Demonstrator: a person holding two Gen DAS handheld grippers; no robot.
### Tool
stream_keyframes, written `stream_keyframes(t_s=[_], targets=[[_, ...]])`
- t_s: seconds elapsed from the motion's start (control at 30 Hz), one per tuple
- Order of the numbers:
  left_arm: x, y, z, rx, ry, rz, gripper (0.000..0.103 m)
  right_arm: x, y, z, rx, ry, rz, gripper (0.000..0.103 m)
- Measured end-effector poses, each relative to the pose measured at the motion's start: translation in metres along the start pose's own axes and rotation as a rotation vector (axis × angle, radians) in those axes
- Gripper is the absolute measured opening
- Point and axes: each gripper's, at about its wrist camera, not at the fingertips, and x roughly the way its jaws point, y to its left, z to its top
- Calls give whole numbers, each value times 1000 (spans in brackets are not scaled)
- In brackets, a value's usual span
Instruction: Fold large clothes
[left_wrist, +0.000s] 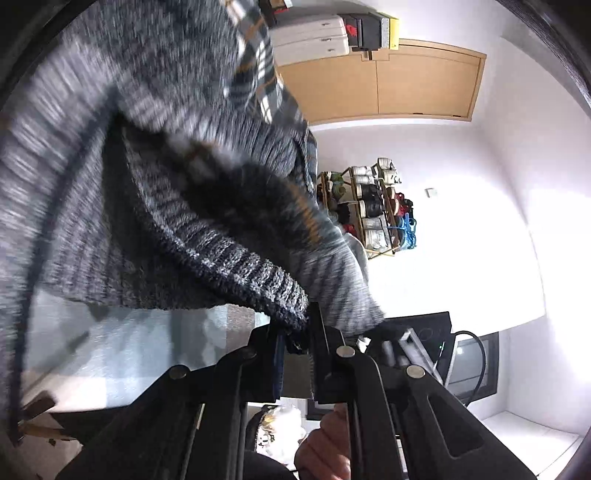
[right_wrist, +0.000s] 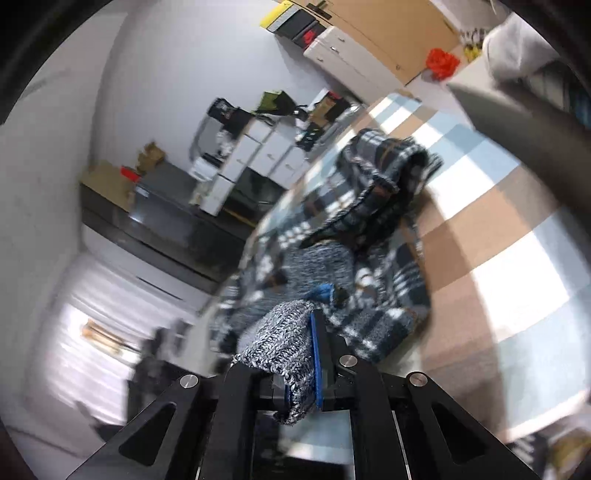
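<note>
**Both grippers clamped on the knit garment**

Left gripper (left_wrist: 297, 332): jaws closed on a rolled, ribbed edge of the grey-and-black knit garment (left_wrist: 155, 192). No earlier view to compare. Fabric rises up and away from the pinch, filling the upper left of the left wrist view; much of it is motion-blurred. A plaid lining or panel in dark blue, white and tan shows near the top. A hand (left_wrist: 325, 446) is visible below the gripper frame, next to the right-hand linkage.

Right gripper (right_wrist: 295, 369): jaws closed on a thick bunch of the same marled knit, which bulges out to the left of the blue pad (right_wrist: 316, 362) and hangs a little below the fingers.

Beyond the right gripper, the rest of the garment lies heaped on a surface covered in a checked cloth (right_wrist: 498, 236) of tan, white and pale blue squares; the plaid side faces up, with a ribbed edge curling over the top of the heap.

Background, left wrist view: white wall, a wooden cabinet (left_wrist: 380, 85), and a rack of shoes (left_wrist: 373, 206). Background, right wrist view: white drawer units (right_wrist: 258, 155) and a dark cabinet, blurred.
</note>
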Motion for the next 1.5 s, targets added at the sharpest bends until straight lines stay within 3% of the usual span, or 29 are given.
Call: stream_keyframes(t_s=[0.13, 0.27, 0.5, 0.53, 0.67, 0.77, 0.83, 0.9, 1.0, 1.03, 1.07, 1.1, 1.13, 1.17, 1.2, 1.23, 1.33, 1.43, 1.5], targets=[[-29, -10, -2, 32, 20, 34, 5, -3, 15, -7, -131, -18, -155, 8], [-59, -15, -1, 50, 38, 81, 5, 0, 33, -22, -303, 20, -318, 8], [-86, 4, -11, 90, 40, 178, 5, 32, 53, -72, -739, 275, -629, 8], [-74, 8, -17, 92, 39, 192, 5, 38, 56, -83, -834, 309, -674, 8], [-86, 26, -35, 105, 92, 265, 3, 55, 59, -117, -1080, 408, -785, 8], [-97, 30, -43, 144, 98, 367, 3, 62, 53, -129, -1188, 466, -853, 8], [-106, 30, -43, 147, 105, 370, 3, 62, 51, -132, -1222, 499, -869, 9], [-121, 18, -44, 192, 88, 394, 3, 59, 52, -129, -1196, 531, -836, 10], [-147, -2, -39, 280, 34, 479, 3, 45, 50, -102, -975, 604, -694, 11], [-152, -7, -35, 298, 10, 514, 6, 38, 48, -92, -902, 616, -639, 13], [-155, -9, -31, 308, -6, 542, 18, 29, 46, -80, -822, 624, -576, 16], [-162, -9, -27, 312, -22, 574, 29, 19, 43, -68, -752, 618, -523, 33], [-168, -7, -22, 304, -45, 599, 50, 8, 40, -56, -688, 595, -467, 71], [-177, -2, -17, 281, -70, 601, 59, 0, 38, -46, -640, 570, -414, 89], [-184, 6, -12, 243, -80, 603, 59, -10, 36, -34, -587, 518, -356, 102], [-187, 12, -8, 210, -86, 614, 59, -20, 32, -20, -522, 465, -300, 102], [-180, 29, 2, 132, -55, 600, 59, -25, 12, 4, -326, 434, -176, 102], [-173, 45, 4, 58, -5, 574, 58, -2, -5, 7, -209, 476, -185, 101], [-169, 42, 5, 78, 3, 570, 59, 12, -9, 3, -164, 511, -190, 100]])
